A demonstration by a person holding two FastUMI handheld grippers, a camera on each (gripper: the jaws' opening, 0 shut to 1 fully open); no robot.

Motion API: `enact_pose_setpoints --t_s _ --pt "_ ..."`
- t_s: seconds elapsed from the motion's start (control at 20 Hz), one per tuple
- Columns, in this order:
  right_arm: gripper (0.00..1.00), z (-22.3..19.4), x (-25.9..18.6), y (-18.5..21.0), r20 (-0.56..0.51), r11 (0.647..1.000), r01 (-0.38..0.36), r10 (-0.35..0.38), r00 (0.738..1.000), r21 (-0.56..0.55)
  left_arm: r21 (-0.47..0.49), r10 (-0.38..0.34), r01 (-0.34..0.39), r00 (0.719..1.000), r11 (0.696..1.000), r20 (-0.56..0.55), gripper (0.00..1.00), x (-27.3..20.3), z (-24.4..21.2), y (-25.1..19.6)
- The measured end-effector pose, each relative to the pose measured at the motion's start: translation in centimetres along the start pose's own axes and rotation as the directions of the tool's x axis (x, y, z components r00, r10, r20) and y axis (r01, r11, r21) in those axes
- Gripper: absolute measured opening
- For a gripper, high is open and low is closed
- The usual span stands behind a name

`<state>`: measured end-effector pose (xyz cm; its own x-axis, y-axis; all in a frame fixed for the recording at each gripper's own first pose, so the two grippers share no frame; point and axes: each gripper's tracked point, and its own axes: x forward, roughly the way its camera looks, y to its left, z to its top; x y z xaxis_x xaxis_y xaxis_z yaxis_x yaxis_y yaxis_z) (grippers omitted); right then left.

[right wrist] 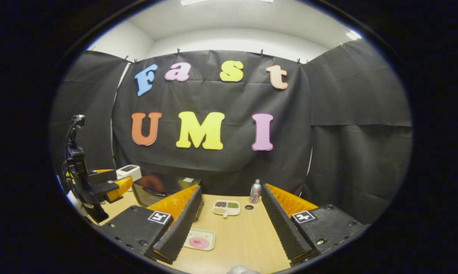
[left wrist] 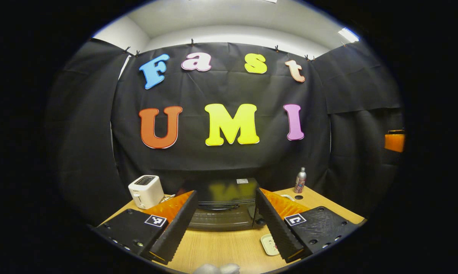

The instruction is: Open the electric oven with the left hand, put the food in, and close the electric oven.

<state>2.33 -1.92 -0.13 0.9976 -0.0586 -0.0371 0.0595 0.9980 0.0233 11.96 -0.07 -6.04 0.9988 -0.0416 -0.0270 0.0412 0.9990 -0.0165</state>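
At the back of the table (left wrist: 221, 247), the oven (left wrist: 223, 207) stands with its door closed, framed between the spread fingers of the left gripper (left wrist: 223, 224), which hangs short of it and holds nothing. Its handle (left wrist: 217, 207) runs across the top of the door. A toaster (left wrist: 146, 191) sits to the oven's left, a bottle (left wrist: 300, 180) to its right. Seen from the right gripper view, the right gripper (right wrist: 232, 228) is likewise released and empty above the table; the food, a pink item on a small tray (right wrist: 199, 239), lies near its left finger, with a divided dish (right wrist: 226, 207) farther back. Risks, as judged: the fingers may close off the handle and slip, and a hard pull may drag the oven forward toward the tray rather than swing the door down.
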Motion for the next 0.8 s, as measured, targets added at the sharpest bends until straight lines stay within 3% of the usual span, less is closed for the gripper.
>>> enact_pose_setpoints --t_s 0.45,0.8 --pt "0.97 -0.1 0.5 -1.1 -0.043 0.997 0.071 -0.071 0.997 -0.009 -0.002 0.032 -0.032 0.994 0.999 -0.101 0.96 11.0 -7.1 2.0" --pt "0.96 -0.3 1.1 -1.4 -0.066 0.995 0.093 -0.095 0.993 -0.028 -0.015 0.042 -0.045 0.984 0.999 -0.172 0.97 14.6 -11.1 3.1"
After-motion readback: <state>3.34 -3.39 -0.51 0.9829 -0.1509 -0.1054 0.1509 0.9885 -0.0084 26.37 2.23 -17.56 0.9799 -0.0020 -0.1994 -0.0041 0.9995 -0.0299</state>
